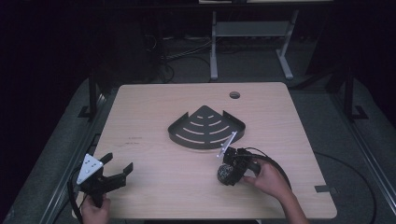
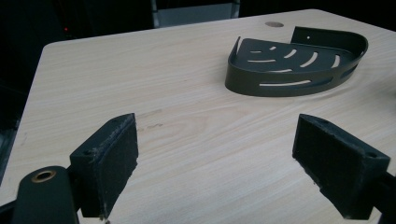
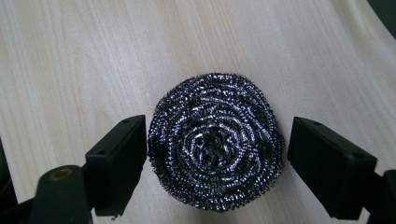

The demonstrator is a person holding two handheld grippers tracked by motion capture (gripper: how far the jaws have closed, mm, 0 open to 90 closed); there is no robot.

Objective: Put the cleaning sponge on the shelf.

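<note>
Steel wool, one dark round coiled scouring pad [image 3: 215, 142], lies on the pale wooden table [image 1: 154, 107], on the person's side of the one black slotted fan-shaped metal corner shelf [image 1: 207, 127]. The right gripper [image 1: 227, 173] is spread around the pad; one jaw touches it and the other stands just off it. A loose squeeze could let the springy coil slip or roll. The left gripper [image 2: 224, 158], far left of the shelf, gapes empty.
</note>
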